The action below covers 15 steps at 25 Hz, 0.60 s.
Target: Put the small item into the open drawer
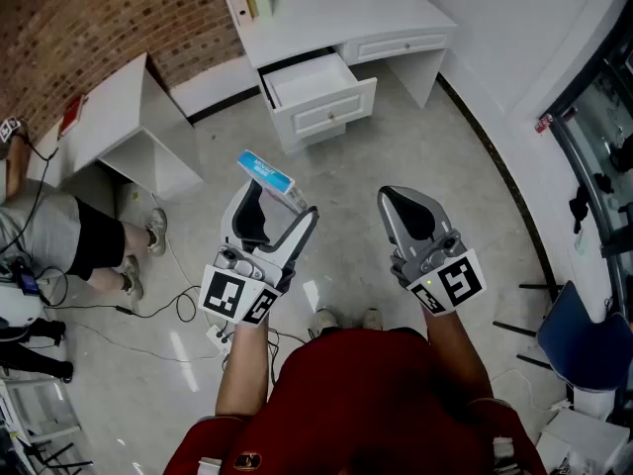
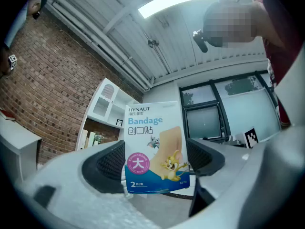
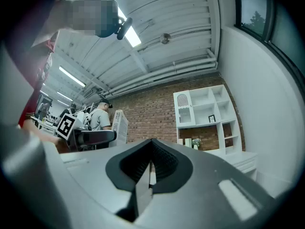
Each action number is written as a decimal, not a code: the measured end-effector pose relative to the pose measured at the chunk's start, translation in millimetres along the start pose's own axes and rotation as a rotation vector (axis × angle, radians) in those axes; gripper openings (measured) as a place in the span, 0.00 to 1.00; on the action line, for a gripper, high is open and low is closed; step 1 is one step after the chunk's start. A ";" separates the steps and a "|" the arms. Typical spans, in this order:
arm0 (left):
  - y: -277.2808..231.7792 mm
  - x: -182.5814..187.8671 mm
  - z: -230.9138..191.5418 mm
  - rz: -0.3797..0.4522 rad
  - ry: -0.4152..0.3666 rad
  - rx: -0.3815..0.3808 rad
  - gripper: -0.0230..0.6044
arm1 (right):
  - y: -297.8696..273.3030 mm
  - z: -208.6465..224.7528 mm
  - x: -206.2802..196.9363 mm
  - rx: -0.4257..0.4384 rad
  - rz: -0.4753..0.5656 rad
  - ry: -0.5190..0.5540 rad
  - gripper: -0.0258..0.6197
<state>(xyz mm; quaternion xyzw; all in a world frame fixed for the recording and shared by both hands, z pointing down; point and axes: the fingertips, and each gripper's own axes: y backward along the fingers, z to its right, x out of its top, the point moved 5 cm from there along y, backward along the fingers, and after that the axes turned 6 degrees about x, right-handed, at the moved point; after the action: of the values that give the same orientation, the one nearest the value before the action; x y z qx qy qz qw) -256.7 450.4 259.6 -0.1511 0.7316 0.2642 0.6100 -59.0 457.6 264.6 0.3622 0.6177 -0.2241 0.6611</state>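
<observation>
The left gripper (image 1: 280, 206) has its 2 jaws spread wide and clamped on the side edges of a small flat white-and-blue cardboard bandage box (image 2: 155, 147). In the left gripper view the bandage box stands upright between the black ribbed pads (image 2: 107, 163), its printed face towards the camera. In the head view it sticks out past the jaw tips, in the air above the floor. The right gripper (image 1: 407, 206), level with the left one and a little apart from it, has its 2 jaws pressed together with nothing between them.

Both grippers are held out in front of the person's red top (image 1: 346, 394). Below them lies a pale glossy floor (image 1: 445, 166), with a thin black cable (image 1: 148, 310) trailing across it at the left.

Farther off, well apart from the bandage box, an open white wooden drawer (image 1: 316, 85) is pulled out of a white desk (image 1: 396, 43). A few upright things stand at the back of its worktop (image 1: 326, 13). To the left is a low white cabinet (image 1: 119, 107), with a seated person (image 1: 59, 236) beside it. Behind that runs a red brick wall (image 1: 79, 18).
</observation>
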 end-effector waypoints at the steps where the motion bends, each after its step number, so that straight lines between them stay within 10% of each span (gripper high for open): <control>1: 0.6 0.8 -2.1 0.001 0.000 -0.002 0.68 | -2.7 -1.5 -0.2 0.004 0.001 -0.003 0.06; 15: 13.7 -8.6 -49.0 0.018 0.060 -0.020 0.68 | -29.4 -16.4 -15.4 -0.049 -0.051 0.020 0.06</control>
<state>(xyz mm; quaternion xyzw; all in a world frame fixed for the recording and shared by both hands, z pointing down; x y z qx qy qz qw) -302.2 432.7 276.4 -0.1585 0.7483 0.2722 0.5838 -93.8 448.9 274.2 0.3323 0.6385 -0.2220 0.6577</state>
